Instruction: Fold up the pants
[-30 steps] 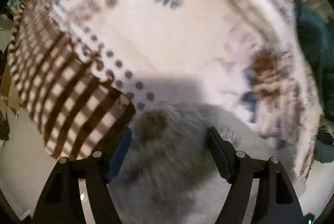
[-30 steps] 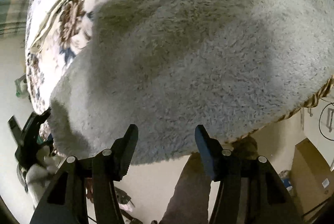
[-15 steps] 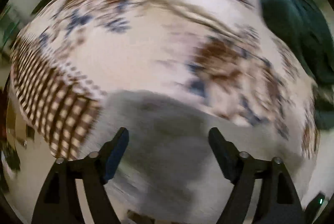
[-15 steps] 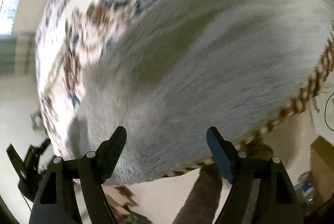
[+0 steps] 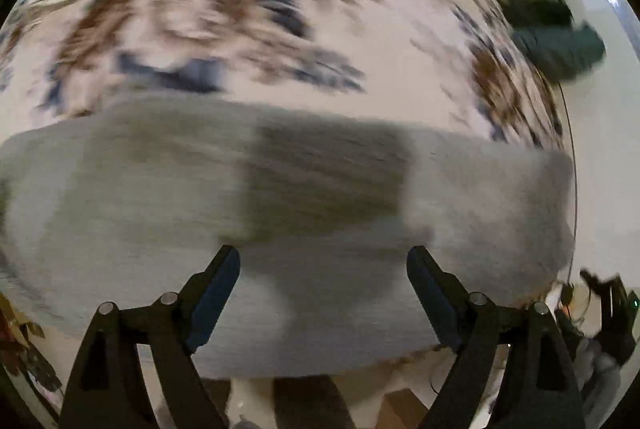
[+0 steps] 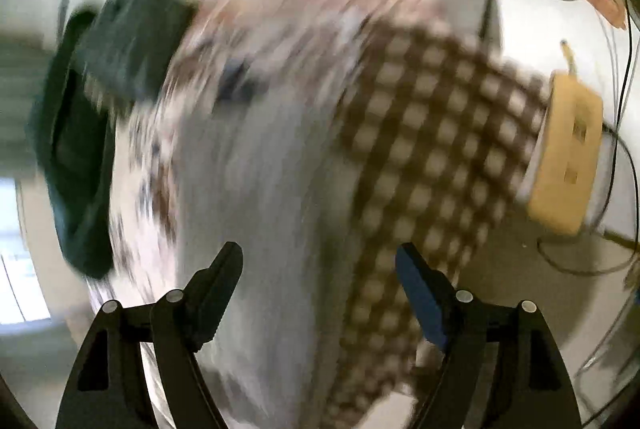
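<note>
above the grey fleece pants, left claw and right claw both wide, empty

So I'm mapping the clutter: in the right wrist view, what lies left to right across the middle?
Dark green garment → floral bedspread → brown checked fabric → tan box.

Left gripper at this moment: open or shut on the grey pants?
Open. The left gripper hangs over the grey fleece pants, fingers spread wide, nothing between them.
</note>
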Tool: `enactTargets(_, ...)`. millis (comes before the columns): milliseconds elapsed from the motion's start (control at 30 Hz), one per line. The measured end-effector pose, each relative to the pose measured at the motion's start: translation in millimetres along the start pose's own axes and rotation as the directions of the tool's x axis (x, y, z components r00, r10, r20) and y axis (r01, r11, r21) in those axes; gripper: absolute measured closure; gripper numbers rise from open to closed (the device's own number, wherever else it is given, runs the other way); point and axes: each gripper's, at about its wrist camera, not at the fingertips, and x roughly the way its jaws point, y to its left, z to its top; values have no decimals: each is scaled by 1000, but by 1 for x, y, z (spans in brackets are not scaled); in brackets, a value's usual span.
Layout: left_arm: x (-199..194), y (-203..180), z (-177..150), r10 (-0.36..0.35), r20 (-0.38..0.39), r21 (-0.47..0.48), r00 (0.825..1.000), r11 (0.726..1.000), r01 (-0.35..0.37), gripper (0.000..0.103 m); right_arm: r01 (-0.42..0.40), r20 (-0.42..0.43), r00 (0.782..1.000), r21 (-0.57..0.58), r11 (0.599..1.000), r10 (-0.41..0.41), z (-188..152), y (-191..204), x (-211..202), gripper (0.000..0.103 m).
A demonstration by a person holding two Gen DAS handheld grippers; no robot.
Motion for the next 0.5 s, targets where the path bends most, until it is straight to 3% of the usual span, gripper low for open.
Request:
enactTargets(133, 24, -58, -5, 2, -42, 90, 999, 996, 2, 18, -95, -40, 994, 64, 993, 97, 59, -19, 29, 22)
enactTargets(267, 34, -90, -5, 10, -68, 144, 998, 990, 0, 18, -134, -125, 982, 38, 990, 138, 75, -10, 68, 26)
enactTargets(300, 34, -96, -5, 13, -67, 157, 998, 988, -2, 18, -157, -131, 979, 22, 987, 158, 75, -5, 74, 43)
enactTargets(333, 34, -97, -4, 18, -67, 166, 998, 986, -7, 18, -169, -118, 979, 1, 986, 168, 72, 1, 74, 68)
enactTargets(433, 37, -102, -3, 31, -67, 175, 997, 984, -19, 18, -176, -77, 983, -145, 974, 166, 55, 31, 69, 89)
enactTargets(500, 41, -101, -1, 39, -70, 168, 997, 985, -26, 18, -245, -104, 968, -214, 946, 227, 35, 50, 64, 89)
